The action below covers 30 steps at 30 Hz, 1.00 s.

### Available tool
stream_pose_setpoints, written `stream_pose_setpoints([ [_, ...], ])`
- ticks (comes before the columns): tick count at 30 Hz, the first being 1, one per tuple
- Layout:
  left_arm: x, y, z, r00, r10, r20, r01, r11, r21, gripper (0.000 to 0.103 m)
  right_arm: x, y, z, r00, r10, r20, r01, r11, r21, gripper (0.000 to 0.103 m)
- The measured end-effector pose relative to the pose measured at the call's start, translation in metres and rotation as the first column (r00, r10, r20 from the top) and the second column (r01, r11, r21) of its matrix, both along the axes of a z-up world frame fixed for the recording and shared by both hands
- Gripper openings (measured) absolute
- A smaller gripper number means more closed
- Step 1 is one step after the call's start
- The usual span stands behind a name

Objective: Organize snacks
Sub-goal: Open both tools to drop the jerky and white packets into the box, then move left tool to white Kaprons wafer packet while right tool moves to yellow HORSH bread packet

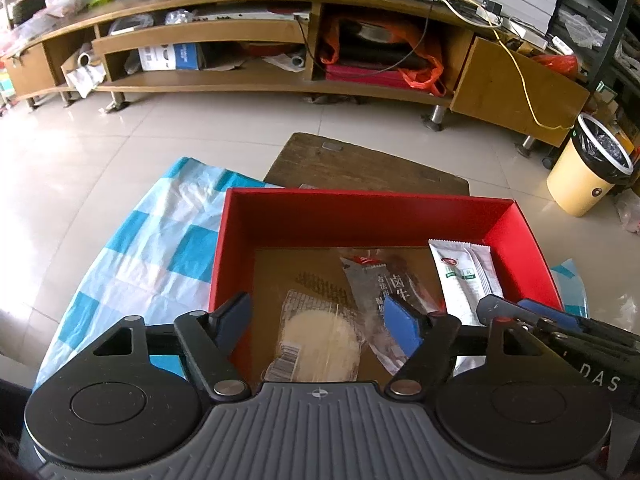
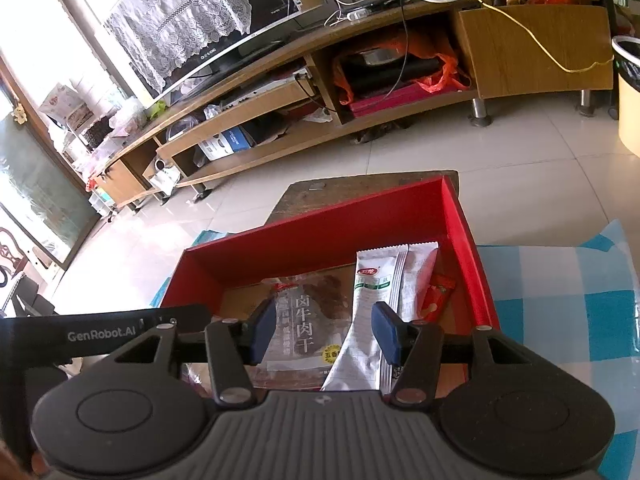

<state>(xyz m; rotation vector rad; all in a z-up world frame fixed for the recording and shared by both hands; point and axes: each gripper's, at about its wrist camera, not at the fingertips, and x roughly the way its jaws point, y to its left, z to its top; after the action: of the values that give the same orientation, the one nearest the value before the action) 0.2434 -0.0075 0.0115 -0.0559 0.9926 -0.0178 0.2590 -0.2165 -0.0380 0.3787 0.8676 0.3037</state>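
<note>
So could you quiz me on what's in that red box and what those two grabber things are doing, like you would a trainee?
1. True or false: the left gripper is clamped on the round cracker packet.
2. Which snack lies against the right wall of the red box?
A. the white and green sachet
B. the small red packet
C. the beef jerky packet
3. Fill in: the box stands on a blue and white checked ____.

Key
1. False: its jaws stand open, with the packet lying below them.
2. B
3. cloth
</note>
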Motion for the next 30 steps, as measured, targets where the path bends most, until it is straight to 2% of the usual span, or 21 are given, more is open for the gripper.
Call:
stream_pose_setpoints([
  [3,-0.005,0.001,0.001,1.000,0.005,0.005,-0.005,1.000,0.017,0.087,-0.004,0.001,0.002,1.000,0.002,0.003,-0.002,1.000,-0.010,0.054],
  [17,-0.040,0.011,0.006,1.000,0.022,-0.008,-0.022,1.000,0.022,0.098,-0.033,0.001,0.016,0.999,0.031,0.024,-0.031,0.999,-0.036,0.063],
  [25,-0.070,0.020,0.007,1.000,0.024,-0.011,-0.024,0.999,0.032,0.102,-0.061,0.001,0.013,0.998,0.070,-0.001,-0.070,0.994,-0.080,0.065],
  [30,-0.091,0.028,0.001,0.999,0.030,-0.040,-0.029,0.999,0.041,0.103,-0.082,0.002,0.004,0.995,0.091,-0.042,-0.095,0.992,-0.084,0.067],
])
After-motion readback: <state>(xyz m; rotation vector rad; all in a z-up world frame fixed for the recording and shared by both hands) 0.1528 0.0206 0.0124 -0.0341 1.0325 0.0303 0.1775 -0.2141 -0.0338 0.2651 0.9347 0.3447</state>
